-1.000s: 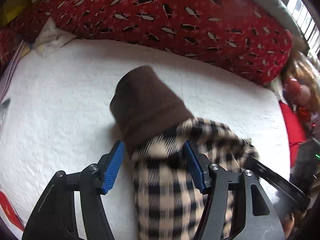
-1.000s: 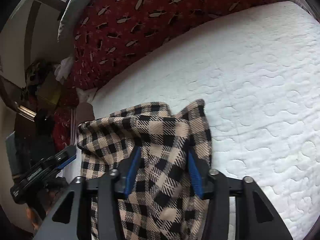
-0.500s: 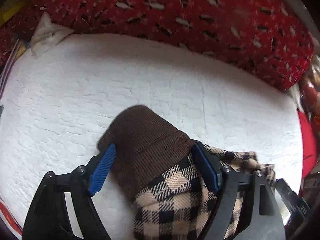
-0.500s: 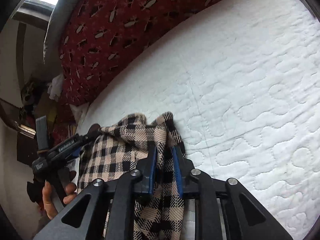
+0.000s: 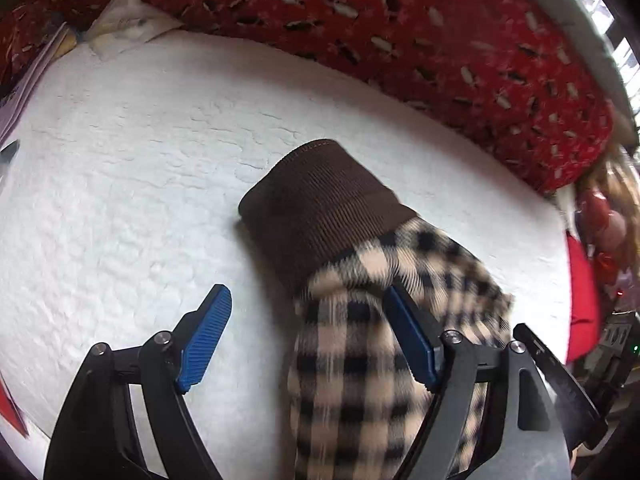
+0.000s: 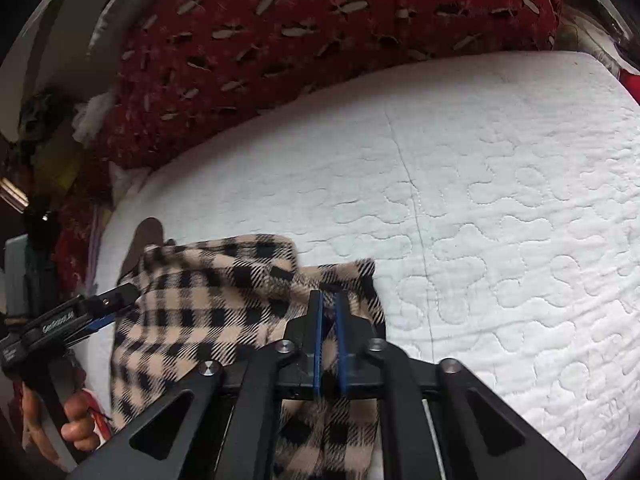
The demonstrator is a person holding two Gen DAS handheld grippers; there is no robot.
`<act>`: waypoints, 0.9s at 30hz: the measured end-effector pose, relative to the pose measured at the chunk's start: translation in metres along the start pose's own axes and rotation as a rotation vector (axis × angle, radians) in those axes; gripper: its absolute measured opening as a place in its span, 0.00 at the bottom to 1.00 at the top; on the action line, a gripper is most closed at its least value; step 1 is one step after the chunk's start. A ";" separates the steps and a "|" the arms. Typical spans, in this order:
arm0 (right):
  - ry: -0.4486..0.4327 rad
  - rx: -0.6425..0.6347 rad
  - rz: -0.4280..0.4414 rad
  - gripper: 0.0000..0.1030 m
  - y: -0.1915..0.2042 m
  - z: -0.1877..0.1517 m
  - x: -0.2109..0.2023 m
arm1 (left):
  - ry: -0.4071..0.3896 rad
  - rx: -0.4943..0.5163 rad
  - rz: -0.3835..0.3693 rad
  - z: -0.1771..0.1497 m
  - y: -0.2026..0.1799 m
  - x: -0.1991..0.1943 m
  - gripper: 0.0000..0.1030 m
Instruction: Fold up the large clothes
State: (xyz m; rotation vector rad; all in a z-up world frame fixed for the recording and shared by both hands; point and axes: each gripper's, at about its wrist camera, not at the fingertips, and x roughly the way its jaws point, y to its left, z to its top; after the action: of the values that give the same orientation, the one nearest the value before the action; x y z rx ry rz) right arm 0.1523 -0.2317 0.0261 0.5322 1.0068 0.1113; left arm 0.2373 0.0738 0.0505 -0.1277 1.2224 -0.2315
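A beige-and-black checked fleece garment (image 5: 360, 352) with a brown ribbed cuff (image 5: 320, 204) lies bunched on a white quilted bed (image 5: 140, 152). My left gripper (image 5: 308, 332) is open; the checked sleeve lies between its blue pads, against the right pad and apart from the left one, with the cuff just beyond the tips. In the right wrist view my right gripper (image 6: 328, 300) is shut on a fold of the checked garment (image 6: 208, 304) at its right edge. The left gripper (image 6: 80, 316) shows there at the garment's left side.
A red patterned cushion (image 5: 400, 32) runs along the far side of the bed, also in the right wrist view (image 6: 300, 28). White quilted bed surface (image 6: 500, 220) spreads to the right of the garment. Clutter lies beyond the bed's ends.
My right gripper closed on the checked fabric. My left gripper stayed open; the cuff now lies further beyond its pads than half a second ago.
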 end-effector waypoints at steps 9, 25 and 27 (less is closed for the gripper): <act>0.084 -0.304 -0.062 0.44 0.043 -0.090 -0.006 | 0.018 0.341 0.119 -0.127 -0.032 -0.014 0.78; 0.098 -0.216 -0.143 0.45 0.031 -0.173 -0.067 | 0.110 0.097 -0.033 -0.196 0.010 -0.027 0.79; 0.091 -0.211 -0.185 0.46 0.027 -0.177 -0.066 | 0.093 0.113 -0.014 -0.200 0.006 -0.031 0.79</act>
State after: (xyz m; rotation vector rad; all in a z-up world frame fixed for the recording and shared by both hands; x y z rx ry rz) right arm -0.0256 -0.1638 0.0162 0.2418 1.1132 0.0756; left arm 0.0401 0.0928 0.0098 -0.0273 1.2983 -0.3207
